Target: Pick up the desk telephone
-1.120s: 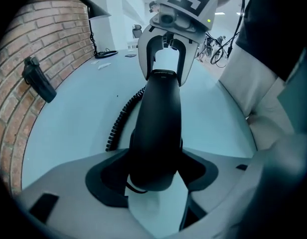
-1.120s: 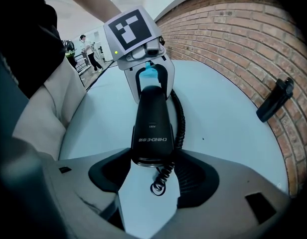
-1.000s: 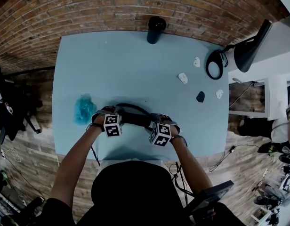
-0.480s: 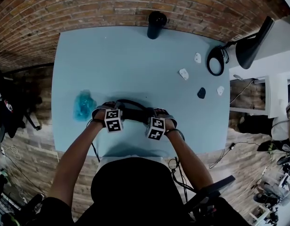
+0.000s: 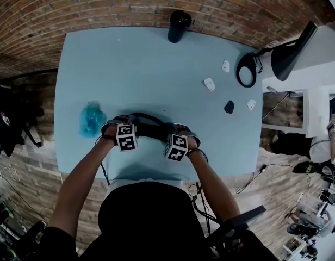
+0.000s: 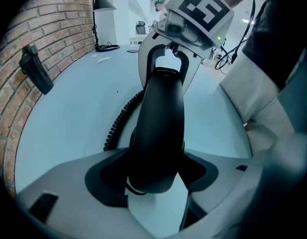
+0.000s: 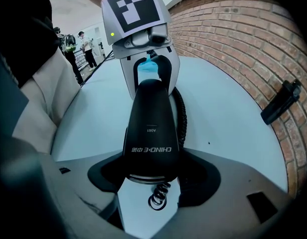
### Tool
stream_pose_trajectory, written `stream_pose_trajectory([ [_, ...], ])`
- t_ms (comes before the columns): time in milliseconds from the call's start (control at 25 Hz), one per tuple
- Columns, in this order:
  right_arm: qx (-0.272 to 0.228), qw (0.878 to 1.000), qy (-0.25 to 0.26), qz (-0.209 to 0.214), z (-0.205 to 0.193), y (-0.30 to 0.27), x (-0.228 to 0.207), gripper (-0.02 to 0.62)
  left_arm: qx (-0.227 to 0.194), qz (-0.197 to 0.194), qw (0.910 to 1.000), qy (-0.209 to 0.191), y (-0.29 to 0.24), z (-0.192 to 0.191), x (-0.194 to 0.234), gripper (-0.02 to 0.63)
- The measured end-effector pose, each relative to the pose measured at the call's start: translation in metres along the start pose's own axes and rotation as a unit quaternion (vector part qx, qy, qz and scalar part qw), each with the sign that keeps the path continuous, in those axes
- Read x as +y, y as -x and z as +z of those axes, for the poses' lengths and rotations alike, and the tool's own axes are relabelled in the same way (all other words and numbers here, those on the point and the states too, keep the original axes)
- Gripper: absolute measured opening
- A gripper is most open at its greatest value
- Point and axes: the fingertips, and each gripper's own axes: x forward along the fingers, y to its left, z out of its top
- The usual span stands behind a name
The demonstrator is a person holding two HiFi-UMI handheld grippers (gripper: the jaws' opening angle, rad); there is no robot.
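- The left tongs [image 6: 156, 173] are clamped on one end of the black telephone handset [image 6: 158, 128], a pad pressed against each side of it.
- The right tongs [image 7: 151, 171] are clamped the same way on the other end, where the coiled cord [image 7: 182, 114] comes out.
- The two pairs of tongs face each other along the handset, which spans between them just above the near edge of the blue counter [image 5: 151, 64]. I cannot tell whether it rests on the surface or hangs just clear of it.
- Compared with a second ago, the two marker cubes sit slightly closer together. The grip at both ends and the place over the counter look unchanged.
- A crumpled teal thing [image 5: 91, 119] lies to the left of the left tongs.
- A black cylinder [image 5: 178, 26] stands at the far edge by the brick wall [image 5: 129, 4].
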Motion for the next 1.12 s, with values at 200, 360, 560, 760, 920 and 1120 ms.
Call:
stream_pose_trajectory([
  [200,0.0,1.0,-0.005,0.002,0.0011,0.0025,-0.0001,0.296,0.0,-0.002,1.0,-0.001,-0.0008,0.0013,-0.0004,0.301],
  [360,-0.002,1.0,-0.009,0.001,0.0021,0.0012,-0.0009,0.298,-0.001,-0.002,1.0,0.002,-0.001,0.0003,-0.0007,0.301],
  [560,0.0,1.0,-0.016,-0.001,0.0025,-0.0001,-0.0035,0.298,-0.003,-0.001,1.0,0.005,-0.0009,0.0007,0.0022,0.301],
  [760,0.007,1.0,-0.019,-0.003,-0.0014,-0.0008,-0.0011,0.298,-0.003,-0.001,1.0,0.004,-0.0022,0.002,-0.0005,0.299],
  [920,0.008,1.0,-0.016,-0.003,0.001,-0.0012,-0.0021,0.298,-0.017,0.0,0.9999,0.0,-0.0019,0.001,-0.0001,0.298],
  [1120,0.012,1.0,-0.017,-0.006,-0.0015,-0.0013,-0.0001,0.293,-0.014,0.001,0.9999,-0.005,-0.0026,0.0016,-0.0011,0.298],
])
